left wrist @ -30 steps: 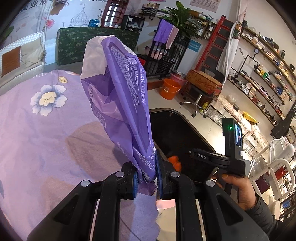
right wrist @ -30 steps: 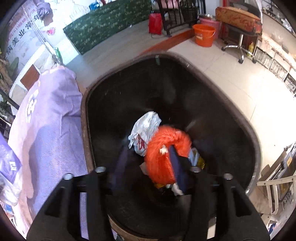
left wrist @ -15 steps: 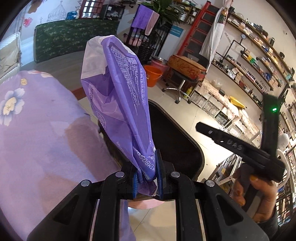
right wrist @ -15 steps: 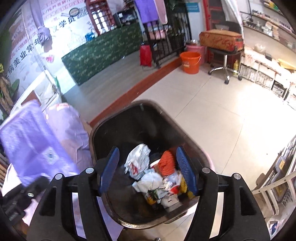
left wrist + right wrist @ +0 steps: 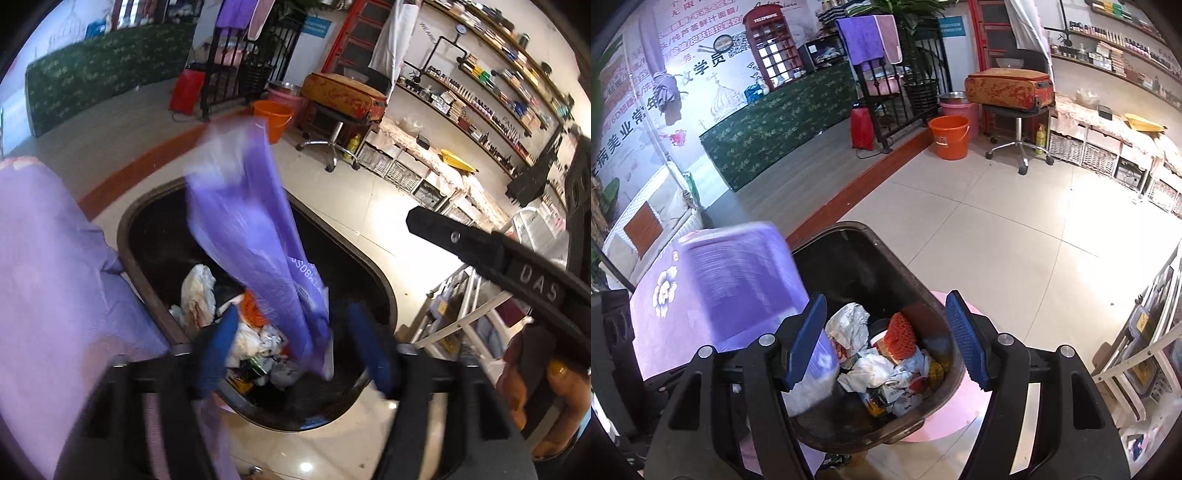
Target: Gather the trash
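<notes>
A purple plastic bag [image 5: 255,236] drops, blurred, between the open jaws of my left gripper [image 5: 295,343] into the dark bin [image 5: 369,273] below. It also shows in the right wrist view [image 5: 738,284] at the bin's left side. The bin [image 5: 916,295] holds crumpled white wrappers [image 5: 849,325], an orange net [image 5: 901,332] and other trash. My right gripper [image 5: 886,339] is open and empty above the bin; its body [image 5: 517,266] shows at the right in the left wrist view.
A table with a purple flowered cloth [image 5: 48,266] stands left of the bin. An orange bucket [image 5: 949,136], a stool with a suitcase [image 5: 1012,92], a black rack and shelves stand across the tiled floor.
My left gripper opened and let go of the purple bag over the bin, and the bag is falling in. My right gripper has drawn back a little higher above the bin.
</notes>
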The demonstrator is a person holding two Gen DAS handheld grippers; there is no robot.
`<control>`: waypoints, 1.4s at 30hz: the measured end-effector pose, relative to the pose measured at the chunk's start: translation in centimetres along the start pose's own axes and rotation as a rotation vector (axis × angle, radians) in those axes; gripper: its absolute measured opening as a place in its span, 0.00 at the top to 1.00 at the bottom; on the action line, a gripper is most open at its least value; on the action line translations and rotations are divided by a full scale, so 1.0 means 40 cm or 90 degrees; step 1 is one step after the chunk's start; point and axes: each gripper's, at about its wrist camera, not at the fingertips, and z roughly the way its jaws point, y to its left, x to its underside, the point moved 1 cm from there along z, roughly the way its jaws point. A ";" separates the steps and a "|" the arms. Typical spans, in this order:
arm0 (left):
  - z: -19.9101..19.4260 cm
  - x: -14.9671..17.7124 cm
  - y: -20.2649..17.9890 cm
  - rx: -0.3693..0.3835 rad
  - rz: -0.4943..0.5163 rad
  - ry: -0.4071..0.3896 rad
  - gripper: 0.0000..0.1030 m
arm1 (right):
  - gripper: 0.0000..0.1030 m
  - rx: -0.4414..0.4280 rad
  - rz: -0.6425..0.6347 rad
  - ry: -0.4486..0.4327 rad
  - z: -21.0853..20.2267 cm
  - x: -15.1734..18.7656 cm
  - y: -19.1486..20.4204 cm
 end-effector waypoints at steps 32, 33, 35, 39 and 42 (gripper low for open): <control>-0.684 0.390 0.137 -0.484 -0.184 -0.350 0.06 | 0.05 -0.114 -0.268 -0.205 -0.342 0.368 0.464; -0.694 0.399 0.136 -0.488 -0.193 -0.354 0.06 | 0.05 -0.121 -0.273 -0.212 -0.355 0.378 0.471; -0.712 0.410 0.133 -0.496 -0.206 -0.365 0.06 | 0.05 -0.128 -0.279 -0.218 -0.371 0.390 0.483; -0.729 0.414 0.127 -0.508 -0.206 -0.375 0.06 | 0.05 -0.144 -0.282 -0.218 -0.395 0.413 0.501; -0.727 0.408 0.123 -0.511 -0.199 -0.374 0.06 | 0.05 -0.145 -0.283 -0.224 -0.401 0.414 0.506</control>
